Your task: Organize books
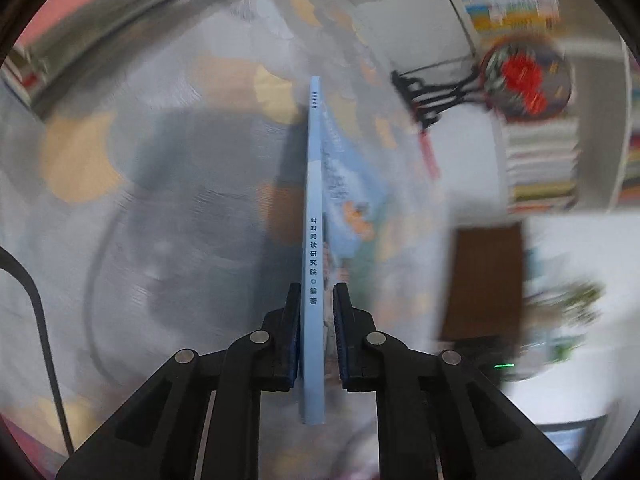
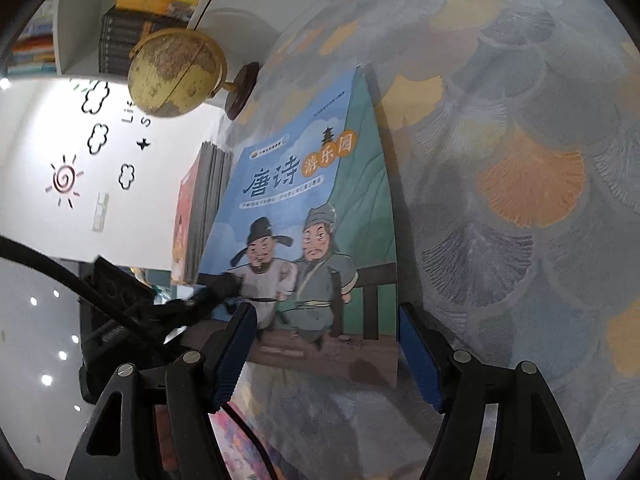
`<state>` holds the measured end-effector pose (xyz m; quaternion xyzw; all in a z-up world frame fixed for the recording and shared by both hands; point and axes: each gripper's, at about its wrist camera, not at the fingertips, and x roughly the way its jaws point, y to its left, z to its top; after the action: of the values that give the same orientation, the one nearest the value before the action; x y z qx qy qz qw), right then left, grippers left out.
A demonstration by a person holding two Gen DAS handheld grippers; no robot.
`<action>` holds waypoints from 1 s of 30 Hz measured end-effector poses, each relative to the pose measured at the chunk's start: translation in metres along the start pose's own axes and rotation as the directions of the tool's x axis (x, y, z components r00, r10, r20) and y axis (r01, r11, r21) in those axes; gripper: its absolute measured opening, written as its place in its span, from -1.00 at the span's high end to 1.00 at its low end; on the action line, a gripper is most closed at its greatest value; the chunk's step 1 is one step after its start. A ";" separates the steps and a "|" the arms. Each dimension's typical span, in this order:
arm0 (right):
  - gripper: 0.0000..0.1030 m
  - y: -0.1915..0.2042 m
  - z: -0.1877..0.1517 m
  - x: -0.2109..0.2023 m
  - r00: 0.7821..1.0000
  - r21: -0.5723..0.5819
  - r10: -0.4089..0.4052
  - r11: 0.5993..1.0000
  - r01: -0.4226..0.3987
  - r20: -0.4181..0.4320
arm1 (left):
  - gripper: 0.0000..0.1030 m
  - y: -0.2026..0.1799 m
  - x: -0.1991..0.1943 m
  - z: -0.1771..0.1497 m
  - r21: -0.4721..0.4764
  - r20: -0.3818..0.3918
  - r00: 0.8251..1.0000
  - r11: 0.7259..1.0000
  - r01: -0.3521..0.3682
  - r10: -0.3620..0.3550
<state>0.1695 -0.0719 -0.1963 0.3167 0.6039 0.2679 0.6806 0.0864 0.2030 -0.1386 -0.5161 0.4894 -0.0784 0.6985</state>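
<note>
left gripper [image 1: 316, 312]: fingers pinch a thin light-blue book [image 1: 314, 240] held edge-on, spine toward the camera. dark printed characters run down the spine. the book stands between the two blue pads, the left pad tight on it. it projects forward from the jaws, over the tablecloth [image 1: 160, 184], which is grey-blue with yellow and orange fan-leaf shapes. background is motion-blurred. a round red-patterned ornament [image 1: 524, 80] on a black stand sits upper right, beside shelved book stacks [image 1: 540, 164].

right gripper [image 2: 326, 344]: fingers spread wide, nothing pressed between them. the same book [image 2: 304, 220] shows face-on between and beyond the pads, its cover printed with two cartoon figures in old-style robes and a title in large characters. the lower edge of the cover lies between the blue pads; whether either pad touches it cannot be told. the left gripper's black finger [image 2: 216, 294] reaches in from the left onto the cover's lower-left corner.

left of the book: a row of grey-spined books [image 2: 208, 208] standing upright. above them, a yellow globe [image 2: 176, 72] on a dark round base.
</note>
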 end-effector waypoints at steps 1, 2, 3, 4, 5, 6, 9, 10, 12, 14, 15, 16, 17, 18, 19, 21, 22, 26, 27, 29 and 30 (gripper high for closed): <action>-0.43 -0.006 0.002 -0.001 0.999 0.037 0.045 0.998 -0.045 -0.006 | 0.78 0.001 -0.001 0.002 -0.040 -0.014 0.999 0.998 0.047 -0.047; -0.44 -0.012 0.002 -0.001 0.997 0.069 0.079 0.995 -0.078 -0.011 | 0.78 0.002 -0.002 0.003 -0.066 -0.022 0.996 0.995 0.080 -0.081; -0.48 -0.021 0.003 -0.001 0.991 0.127 0.135 0.983 -0.132 -0.015 | 0.78 0.001 -0.002 0.003 -0.083 -0.027 0.994 0.991 0.101 -0.104; -0.49 -0.027 0.003 -0.002 0.986 0.159 0.164 0.974 -0.160 -0.012 | 0.78 -0.001 -0.001 0.003 -0.094 -0.030 0.993 0.989 0.112 -0.116; -0.49 -0.033 0.003 -0.001 0.980 0.193 0.197 0.962 -0.192 -0.006 | 0.78 -0.001 -0.001 0.003 -0.108 -0.034 0.991 0.986 0.125 -0.130; -0.49 -0.037 0.003 -0.003 0.976 0.207 0.216 0.955 -0.212 0.002 | 0.78 0.000 0.001 0.003 -0.121 -0.039 0.989 0.983 0.135 -0.141; -0.49 -0.035 0.007 -0.004 0.962 0.209 0.272 0.940 -0.270 0.018 | 0.78 0.004 0.005 0.001 -0.162 -0.054 0.986 0.975 0.150 -0.160; -0.50 -0.033 0.010 -0.003 0.961 0.205 0.277 0.940 -0.274 0.014 | 0.78 0.007 0.006 0.001 -0.183 -0.057 0.983 0.970 0.162 -0.175; -0.46 -0.029 0.014 0.001 0.964 0.193 0.264 0.946 -0.259 0.002 | 0.78 0.011 0.006 0.001 -0.218 -0.059 0.979 0.959 0.180 -0.197; -0.25 -0.027 0.015 0.001 0.966 0.180 0.257 0.950 -0.255 0.011 | 0.78 0.009 0.004 0.002 -0.189 -0.061 0.984 0.970 0.155 -0.169; -0.07 -0.025 0.016 -0.001 0.970 0.160 0.240 0.957 -0.241 0.029 | 0.78 0.006 0.003 0.002 -0.154 -0.060 0.990 0.981 0.120 -0.130; 0.18 -0.022 0.017 -0.004 0.974 0.134 0.222 0.965 -0.225 0.038 | 0.78 0.002 0.002 0.003 -0.111 -0.056 0.995 0.991 0.077 -0.083; 0.29 -0.019 0.018 -0.004 0.978 0.110 0.203 0.972 -0.206 0.038 | 0.80 -0.002 0.002 0.002 -0.068 -0.053 0.998 0.997 0.038 -0.042; 0.38 -0.011 0.019 -0.005 0.987 0.052 0.155 0.986 -0.156 0.036 | 0.82 -0.006 0.002 0.001 -0.032 -0.054 0.998 0.999 0.013 -0.015; 0.39 -0.005 0.019 -0.006 0.993 0.006 0.116 0.993 -0.116 0.033 | 0.82 -0.009 0.004 0.000 -0.006 -0.056 0.998 1.000 -0.003 0.003; 0.39 0.012 0.017 -0.008 0.999 -0.114 0.020 0.993 -0.015 0.042 | 0.82 -0.015 0.006 -0.004 0.050 -0.053 0.997 0.997 -0.050 0.053; 0.39 0.018 0.015 -0.009 0.999 -0.157 -0.011 0.987 0.018 0.046 | 0.82 -0.020 0.008 -0.006 0.089 -0.048 0.995 0.993 -0.080 0.085; 0.39 0.042 0.007 -0.010 0.993 -0.302 -0.101 0.946 0.117 0.067 | 0.78 -0.038 0.006 -0.015 0.249 -0.007 0.984 0.953 -0.173 0.181; 0.39 0.046 0.003 -0.010 0.990 -0.333 -0.119 0.933 0.136 0.071 | 0.78 -0.042 0.004 -0.017 0.280 0.003 0.980 0.941 -0.192 0.199; 0.39 0.052 -0.002 -0.011 0.987 -0.372 -0.138 0.915 0.157 0.079 | 0.77 -0.048 0.003 -0.020 0.319 0.019 0.975 0.923 -0.215 0.221; 0.39 0.055 -0.005 -0.011 0.986 -0.391 -0.146 0.905 0.167 0.082 | 0.77 -0.050 0.000 -0.022 0.336 0.029 0.974 0.915 -0.222 0.226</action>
<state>0.1640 -0.0428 -0.1479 0.1295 0.5430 0.3210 0.7651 0.0899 0.1662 -0.0985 -0.3291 0.5282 -0.0833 0.7783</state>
